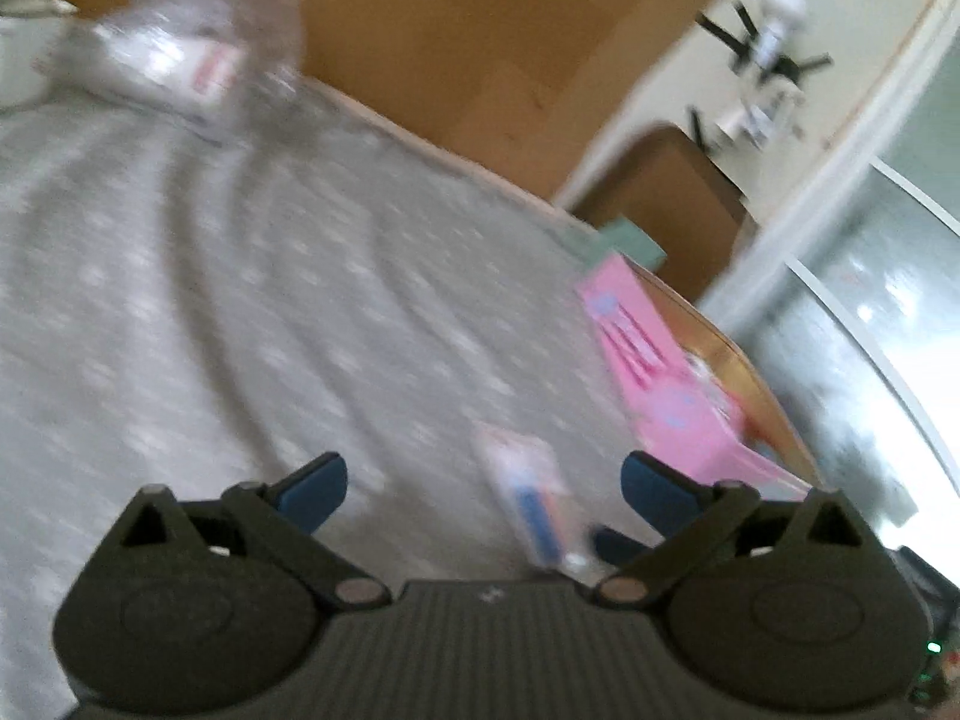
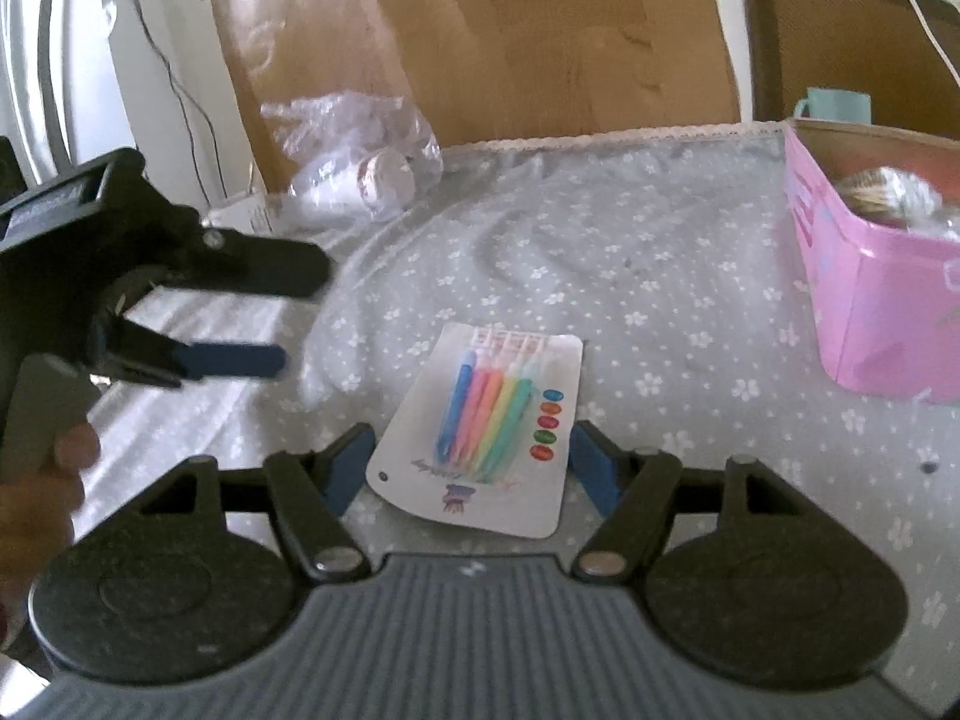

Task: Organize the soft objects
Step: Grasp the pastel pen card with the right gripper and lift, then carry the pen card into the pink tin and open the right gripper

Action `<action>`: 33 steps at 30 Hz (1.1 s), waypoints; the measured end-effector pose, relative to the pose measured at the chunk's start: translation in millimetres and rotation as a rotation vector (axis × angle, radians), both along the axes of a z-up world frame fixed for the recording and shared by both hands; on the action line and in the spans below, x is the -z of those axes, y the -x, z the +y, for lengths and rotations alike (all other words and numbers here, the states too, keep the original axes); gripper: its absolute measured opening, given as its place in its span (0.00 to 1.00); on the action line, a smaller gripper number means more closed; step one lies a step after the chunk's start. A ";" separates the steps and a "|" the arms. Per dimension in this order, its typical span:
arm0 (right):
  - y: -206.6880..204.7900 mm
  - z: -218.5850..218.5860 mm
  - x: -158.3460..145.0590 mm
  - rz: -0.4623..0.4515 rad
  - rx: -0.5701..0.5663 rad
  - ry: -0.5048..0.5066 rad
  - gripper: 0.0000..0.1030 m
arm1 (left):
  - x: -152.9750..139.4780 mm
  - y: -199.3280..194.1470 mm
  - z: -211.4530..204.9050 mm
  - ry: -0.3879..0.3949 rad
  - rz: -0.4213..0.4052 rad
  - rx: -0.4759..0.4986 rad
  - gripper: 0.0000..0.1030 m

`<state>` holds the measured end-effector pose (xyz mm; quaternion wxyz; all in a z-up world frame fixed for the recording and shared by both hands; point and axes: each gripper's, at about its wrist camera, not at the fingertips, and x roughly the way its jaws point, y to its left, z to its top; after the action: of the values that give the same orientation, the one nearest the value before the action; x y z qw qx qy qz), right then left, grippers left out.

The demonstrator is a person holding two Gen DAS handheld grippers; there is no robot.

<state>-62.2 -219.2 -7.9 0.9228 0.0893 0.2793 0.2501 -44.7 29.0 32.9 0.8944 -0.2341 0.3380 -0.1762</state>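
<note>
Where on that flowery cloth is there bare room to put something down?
The widest bare patch of cloth lies between the plastic bag at the back, the pink basket to the right and the pen card in front. It is crowded around the card, where both hand-held grippers sit.

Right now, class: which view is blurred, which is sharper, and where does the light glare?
Left wrist view: motion-smeared throughout, candle card streaked, glare off the window. Right wrist view: sharper, candle card readable, though the left tool is blurred.
</note>
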 end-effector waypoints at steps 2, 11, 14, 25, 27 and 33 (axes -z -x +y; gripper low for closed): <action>4.1 -1.9 0.0 -0.012 -0.005 -0.016 0.71 | 0.2 0.1 -15.6 0.019 0.026 0.054 0.74; 28.9 -33.0 -13.6 -0.173 0.086 -0.034 0.71 | 2.9 -10.3 -76.5 -0.016 0.076 0.195 0.52; 34.9 -49.2 -28.4 -0.255 0.153 -0.037 0.71 | -17.3 -10.4 -95.4 -0.035 0.014 0.231 0.52; -6.6 -144.1 -52.4 -0.393 0.469 0.150 0.74 | -80.3 -61.2 -231.8 -0.077 -0.184 0.480 0.76; -38.7 -158.1 -41.9 -0.351 0.530 0.220 0.75 | -78.6 -78.9 -261.0 -0.087 -0.190 0.500 0.86; -38.5 -187.7 -18.7 -0.265 0.653 0.152 0.75 | -57.7 -115.6 -299.8 -0.240 -0.154 0.380 0.84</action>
<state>-23.6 -406.8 10.8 0.9862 0.0718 0.1315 -0.0700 70.9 -270.8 90.7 0.8896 -0.0440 0.3255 -0.3173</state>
